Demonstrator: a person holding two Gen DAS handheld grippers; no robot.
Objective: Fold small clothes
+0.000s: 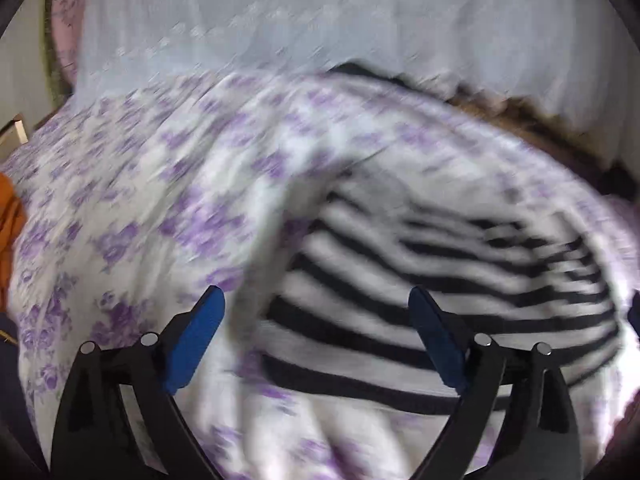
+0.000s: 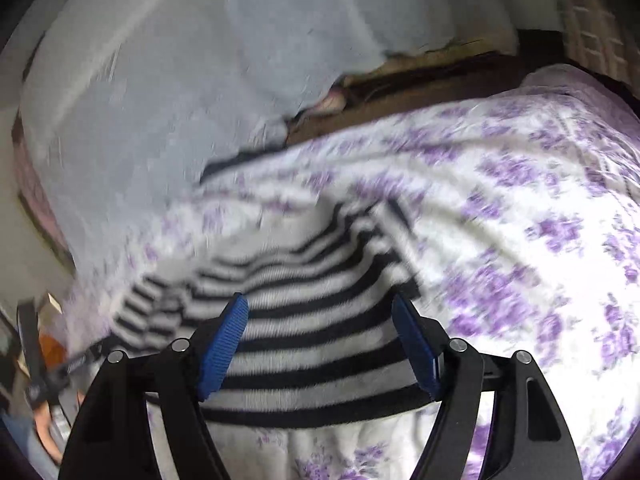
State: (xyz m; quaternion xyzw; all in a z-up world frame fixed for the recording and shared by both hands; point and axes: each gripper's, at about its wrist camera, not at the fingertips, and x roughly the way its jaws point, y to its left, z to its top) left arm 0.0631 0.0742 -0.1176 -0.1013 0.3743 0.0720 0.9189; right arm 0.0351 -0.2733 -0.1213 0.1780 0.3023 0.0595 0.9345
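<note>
1. A black-and-white striped garment lies on a bed covered by a white sheet with purple flowers. It sits near the sheet's front edge, partly folded; blur hides what kind of garment it is.
2. The left gripper hangs above the garment's left edge, its blue pads spread wide with nothing pinched between them.
3. The right gripper hangs over the garment's front hem, its jaws also spread wide; the striped cloth shows between the pads, untouched by them.
4. Beyond the garment, at the far side of the sheet, a pale sheer curtain hangs; a dark strip of brown wood runs between the curtain and the sheet.
5. Nothing lies on top of the garment; only bare flowered sheet surrounds it.
6. Only the left view shows an orange cloth far left of the garment.
7. Only the right view shows a brick-patterned wall far behind and right of the garment, and a person's fingers with a dark strap to its left.
</note>
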